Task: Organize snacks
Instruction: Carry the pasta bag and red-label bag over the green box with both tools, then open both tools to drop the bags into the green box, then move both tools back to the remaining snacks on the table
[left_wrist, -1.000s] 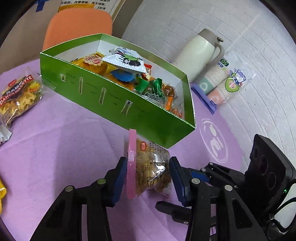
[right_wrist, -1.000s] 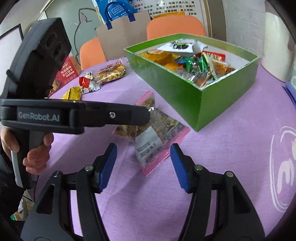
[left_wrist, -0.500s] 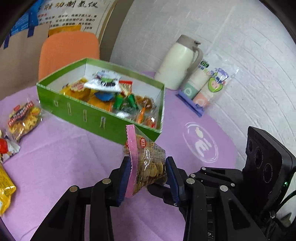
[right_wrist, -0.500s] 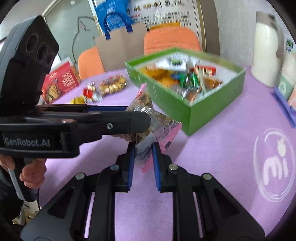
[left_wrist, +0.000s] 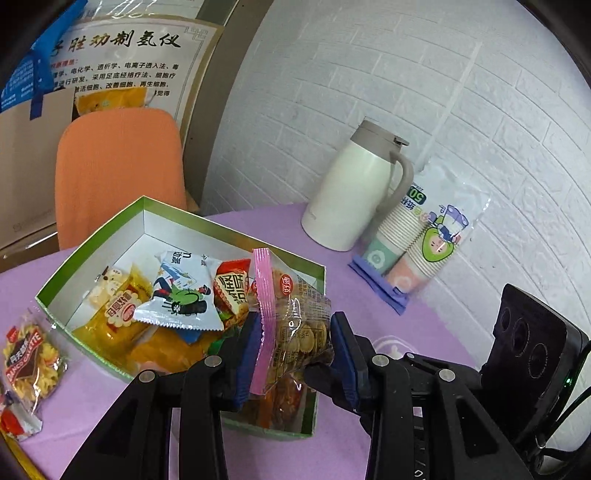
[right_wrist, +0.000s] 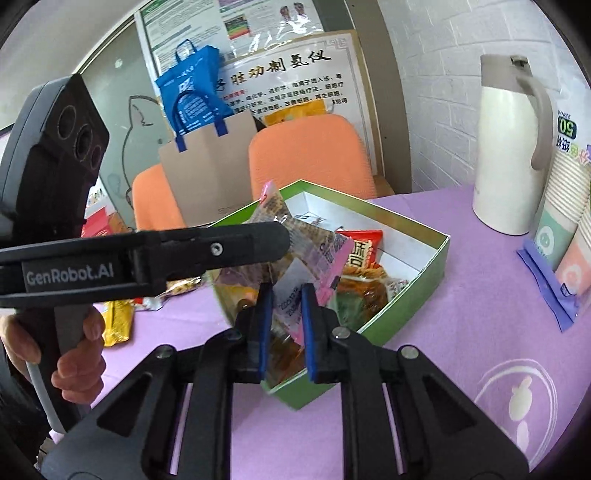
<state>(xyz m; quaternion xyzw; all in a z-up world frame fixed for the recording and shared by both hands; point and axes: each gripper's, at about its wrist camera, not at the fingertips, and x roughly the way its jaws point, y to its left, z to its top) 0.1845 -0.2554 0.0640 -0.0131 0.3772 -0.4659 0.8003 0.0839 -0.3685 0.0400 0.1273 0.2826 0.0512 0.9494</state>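
My left tongs (left_wrist: 295, 345) and right tongs (right_wrist: 284, 314) both pinch one clear, pink-edged snack bag (left_wrist: 291, 321) over the green box (left_wrist: 92, 240).

In my left view the blue pads squeeze the bag's middle, its pink seal standing upright, round biscuits showing through the film and a small red logo too small to read. In my right view the pads clamp its lower edge by a white printed label; the left tool's arm (right_wrist: 147, 254) reads "GenRobot.AI", gripped by my hand (right_wrist: 74, 354). The box holds other packets. A "DANCE GALETTE" pack (left_wrist: 31, 360) lies on the purple cloth (left_wrist: 92, 384) beside it. A cream jug (left_wrist: 354, 192) touches a sleeve of paper cups (left_wrist: 424, 236) marked "50".
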